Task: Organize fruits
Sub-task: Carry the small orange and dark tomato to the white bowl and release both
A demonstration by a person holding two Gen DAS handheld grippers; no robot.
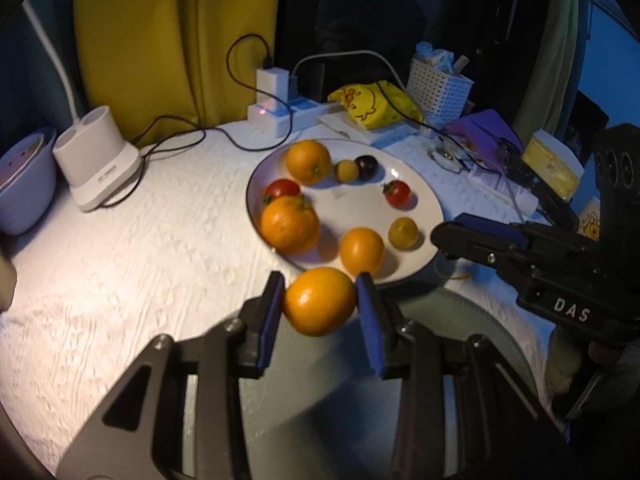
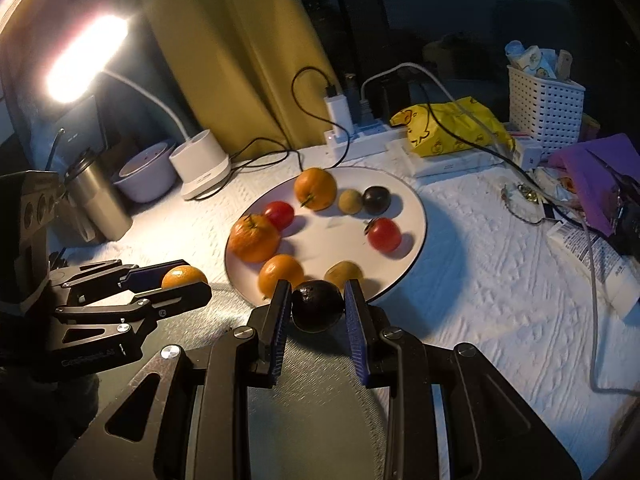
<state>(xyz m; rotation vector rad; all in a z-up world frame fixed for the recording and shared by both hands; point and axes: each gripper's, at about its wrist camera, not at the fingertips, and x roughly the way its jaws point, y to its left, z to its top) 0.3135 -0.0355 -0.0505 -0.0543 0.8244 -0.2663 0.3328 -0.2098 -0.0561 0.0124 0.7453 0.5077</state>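
1. Left gripper [image 1: 320, 300]: blue-padded fingers [image 1: 270, 312] clamped on a small orange [image 1: 320, 300], held in the air just in front of the near rim of the white plate [image 1: 432, 200]; a dark grey-green round surface [image 1: 320, 400] lies beneath it
2. Right gripper [image 2: 318, 308]: fingers [image 2: 354, 312] narrowed onto a dark, near-black round fruit [image 2: 318, 306], likewise held at the near rim of the plate [image 2: 416, 216]
3. Plate contents, left wrist view: three oranges, namely one at the far side [image 1: 308, 160], a larger one with stem at the left [image 1: 289, 224] and one near the front [image 1: 362, 250]; two red tomatoes [image 1: 282, 190] [image 1: 397, 193]; two small yellow fruits [image 1: 346, 171] [image 1: 403, 233]; one dark plum-like fruit [image 1: 367, 166]
4. Tabletop [image 1: 140, 260]: covered with a white textured cloth; plate near its centre
5. Surroundings: white lamp base [image 1: 96, 160] and lit lamp head [image 2: 86, 58] at the left; power strip [image 1: 280, 112] with chargers and cables behind the plate; yellow duck-print packet [image 1: 372, 106]; white perforated basket [image 1: 438, 84]; steel tumbler [image 2: 98, 196]; pale bowl [image 2: 146, 178]; mustard curtain [image 1: 176, 40] at the back
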